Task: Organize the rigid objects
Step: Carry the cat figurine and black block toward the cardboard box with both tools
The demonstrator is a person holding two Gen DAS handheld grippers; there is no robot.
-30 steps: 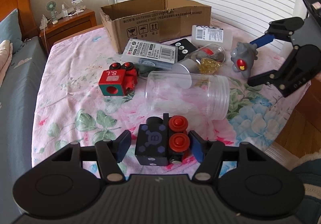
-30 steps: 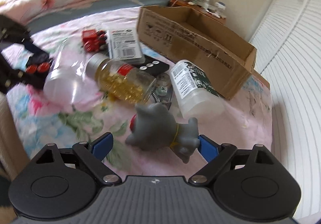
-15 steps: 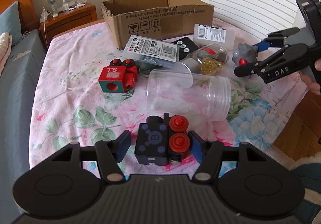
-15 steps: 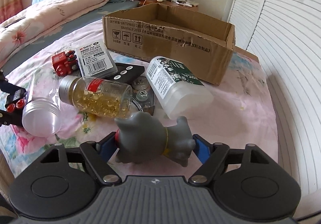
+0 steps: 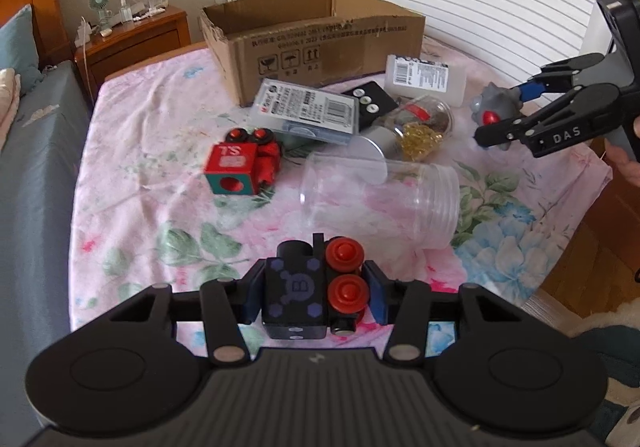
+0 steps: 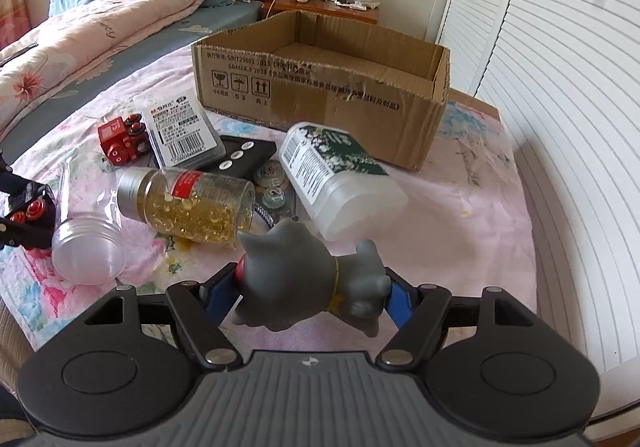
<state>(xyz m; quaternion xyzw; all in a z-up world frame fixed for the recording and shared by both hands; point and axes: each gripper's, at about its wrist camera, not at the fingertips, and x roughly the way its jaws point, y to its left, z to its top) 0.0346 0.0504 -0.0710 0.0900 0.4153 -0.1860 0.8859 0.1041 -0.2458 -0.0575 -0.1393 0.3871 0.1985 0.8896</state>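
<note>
On floral cloth (image 5: 132, 151): left tool (image 5: 314, 289) pinching black "B" train block (image 5: 294, 287); right tool (image 6: 308, 297), "DAS"-marked, pinching grey toy (image 6: 304, 279).

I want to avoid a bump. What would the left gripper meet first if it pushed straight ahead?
Probably the clear plastic jar lying on its side just beyond the black toy train it holds; depth is uncertain.

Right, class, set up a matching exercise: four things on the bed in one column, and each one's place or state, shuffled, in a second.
1 grey toy figure
2 black toy train
3 cardboard box
4 clear jar

A lying on its side, empty
B in left hand-held gripper
C in right hand-held gripper
D open-topped, at the back

Pairs: 1-C, 2-B, 3-D, 4-A
</note>
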